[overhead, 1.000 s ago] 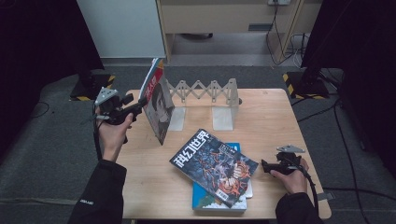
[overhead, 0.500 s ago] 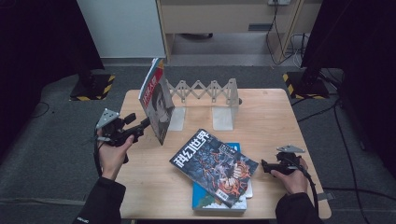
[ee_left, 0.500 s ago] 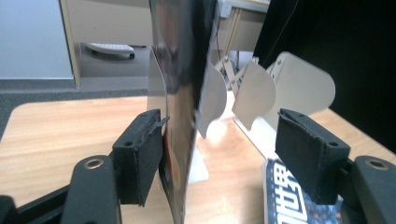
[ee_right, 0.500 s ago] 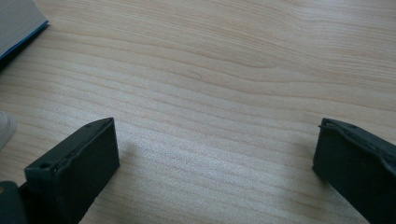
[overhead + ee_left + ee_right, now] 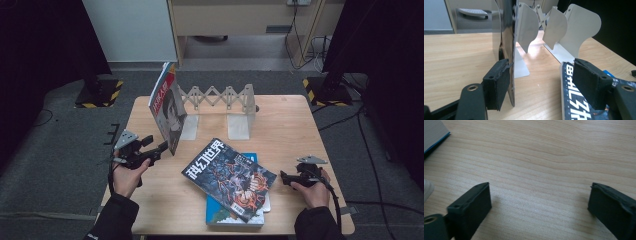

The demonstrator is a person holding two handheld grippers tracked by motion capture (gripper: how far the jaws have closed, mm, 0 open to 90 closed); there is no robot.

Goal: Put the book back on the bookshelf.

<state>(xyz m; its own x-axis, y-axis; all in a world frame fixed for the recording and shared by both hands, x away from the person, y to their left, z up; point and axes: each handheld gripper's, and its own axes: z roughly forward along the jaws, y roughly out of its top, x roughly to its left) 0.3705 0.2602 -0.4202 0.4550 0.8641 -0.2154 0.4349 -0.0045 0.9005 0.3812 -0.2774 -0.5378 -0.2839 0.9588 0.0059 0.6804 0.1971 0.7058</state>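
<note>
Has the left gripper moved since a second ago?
Yes. The left gripper dropped from the standing magazine's upper part toward its bottom edge, jaws opening.

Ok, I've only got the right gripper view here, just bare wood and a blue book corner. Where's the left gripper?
Observer: The left gripper is near the left edge of the table, beside an upright magazine.
Operator: Is it gripping that?
Observer: No. Its jaws have just been opening. The magazine's lower edge stands between them, close against one pad, with the other well clear.
Operator: What's propping it up?
Observer: It leans on the end plate of a folding book rack.
</note>
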